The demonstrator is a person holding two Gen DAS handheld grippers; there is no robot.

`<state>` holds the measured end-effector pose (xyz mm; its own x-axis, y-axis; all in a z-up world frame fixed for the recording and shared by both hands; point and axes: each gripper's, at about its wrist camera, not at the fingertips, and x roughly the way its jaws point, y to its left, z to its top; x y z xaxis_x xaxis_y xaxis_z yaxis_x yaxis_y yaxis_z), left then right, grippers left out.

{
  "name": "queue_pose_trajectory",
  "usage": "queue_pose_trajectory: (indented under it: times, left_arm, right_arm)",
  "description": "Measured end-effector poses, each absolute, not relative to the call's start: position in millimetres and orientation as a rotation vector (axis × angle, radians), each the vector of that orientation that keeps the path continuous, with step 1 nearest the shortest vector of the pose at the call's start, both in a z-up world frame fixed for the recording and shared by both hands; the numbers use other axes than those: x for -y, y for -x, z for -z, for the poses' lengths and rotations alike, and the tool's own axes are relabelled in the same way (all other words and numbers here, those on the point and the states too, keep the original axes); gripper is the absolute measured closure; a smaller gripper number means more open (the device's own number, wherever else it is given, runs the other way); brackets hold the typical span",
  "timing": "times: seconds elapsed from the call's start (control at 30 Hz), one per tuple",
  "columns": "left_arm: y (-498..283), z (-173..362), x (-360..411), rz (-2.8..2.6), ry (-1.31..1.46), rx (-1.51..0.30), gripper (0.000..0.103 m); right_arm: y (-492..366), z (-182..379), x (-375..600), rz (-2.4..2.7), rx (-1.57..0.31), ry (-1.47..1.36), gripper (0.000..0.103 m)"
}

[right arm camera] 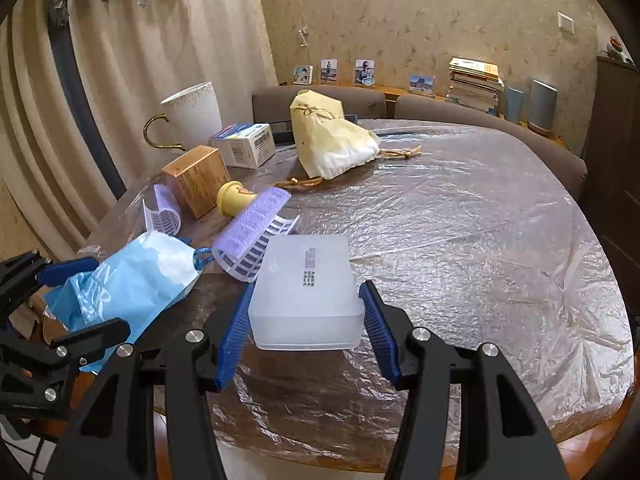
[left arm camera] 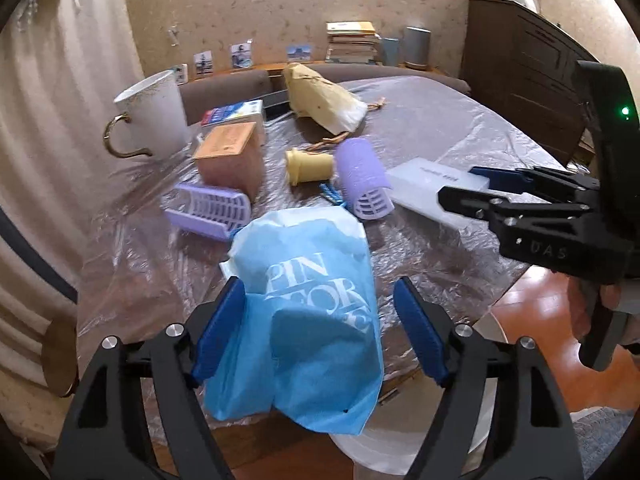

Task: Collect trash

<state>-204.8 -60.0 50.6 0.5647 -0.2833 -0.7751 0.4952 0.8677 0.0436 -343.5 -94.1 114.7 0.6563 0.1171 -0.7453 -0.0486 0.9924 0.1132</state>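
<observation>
A blue bag [left arm camera: 316,312] with white lettering lies at the table's near edge and hangs over it. My left gripper [left arm camera: 320,328] is open with its blue pads on either side of the bag. A frosted white plastic box [right arm camera: 306,292] lies on the table. My right gripper [right arm camera: 306,328] is open around the box's near end, pads close to its sides. The blue bag [right arm camera: 128,284] and the left gripper [right arm camera: 68,304] show at the left of the right wrist view. The right gripper [left arm camera: 472,184] shows in the left wrist view by the box [left arm camera: 432,188].
The round table [right arm camera: 460,248] is covered in clear film. On it are two purple hair rollers [left arm camera: 208,210] [left arm camera: 364,180], a yellow spool [left arm camera: 310,164], a brown box [left arm camera: 232,156], a white carton [right arm camera: 244,144], a white mug [left arm camera: 154,116] and a beige drawstring pouch [right arm camera: 328,140]. Chairs stand behind.
</observation>
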Motion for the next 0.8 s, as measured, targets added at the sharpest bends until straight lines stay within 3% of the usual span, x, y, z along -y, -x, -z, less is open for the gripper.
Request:
queue_pose_trajectory:
  times: [0.13,0.2,0.27,0.53,0.8]
  left_arm:
    - [194,-39,65,0.464,-0.293,-0.876,0.021]
    - [189,-34,64,0.451,-0.278,-0.886,0.024]
    - [186,-32,63,0.426,-0.279,-0.887,0.036]
    - [186,-29,65,0.421,-0.309,-0.874,0.036]
    - [181,-29,60,0.461,-0.298,-0.888,0.036]
  right_arm:
    - [339,-115,89,-0.107,-0.848,-0.066,0.031]
    - [333,-121,89,-0.113,-0.828,-0.082,0.028]
    - [325,-128,88,-0.123,-0.816,-0.096,0.028]
    - [263,-115,69,-0.206,-0.955,-0.068,0.028]
    - [261,-118,61,-0.45,-0.953,0.148,0.028]
